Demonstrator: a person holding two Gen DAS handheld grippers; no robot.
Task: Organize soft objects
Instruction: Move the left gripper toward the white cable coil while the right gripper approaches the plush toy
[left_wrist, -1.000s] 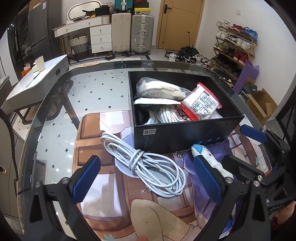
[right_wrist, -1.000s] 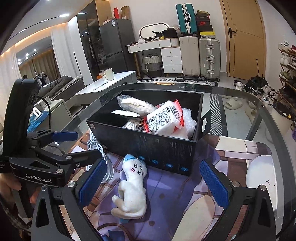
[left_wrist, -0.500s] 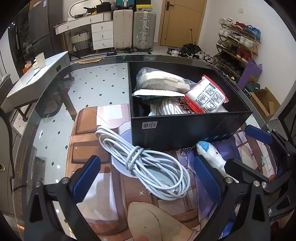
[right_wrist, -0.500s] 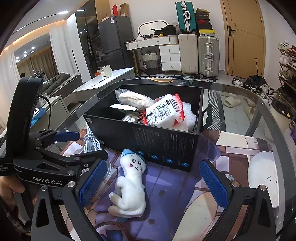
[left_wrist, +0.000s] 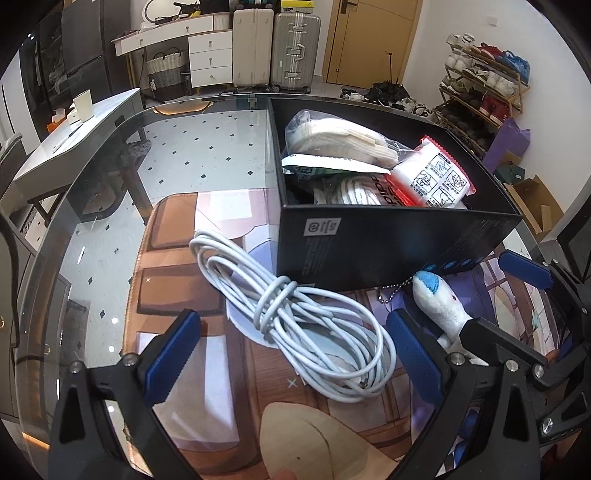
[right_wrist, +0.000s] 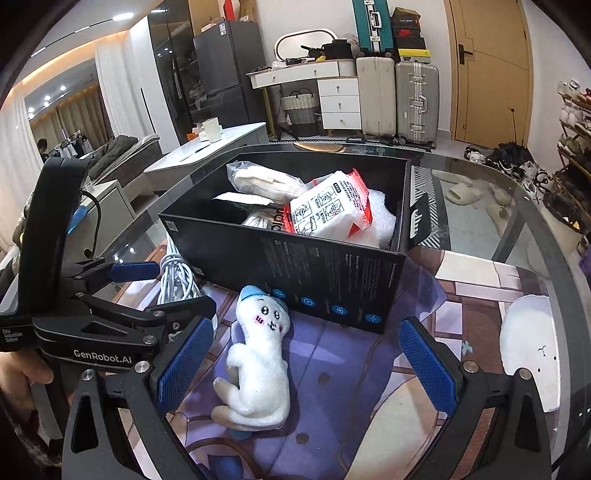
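— White plush toy lies on the desk between the right hand-held gripper fingers, spread wide, holding nothing.

— Left hand-held gripper?

— Wide too, over the cable coil. Beyond, the black box hides its lower contents.

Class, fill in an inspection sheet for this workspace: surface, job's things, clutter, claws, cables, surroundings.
Surface: glass table with a printed mat on it.
Job's things: black box holding packets; white plush toy lying on the mat in front of it.
Clutter: nothing seen.
Claws: left claw open over the cable; right claw open, the plush between its fingers, not gripped.
Cables: coiled white cable on the mat beside the box.
Surroundings: suitcases, shoe rack, door.
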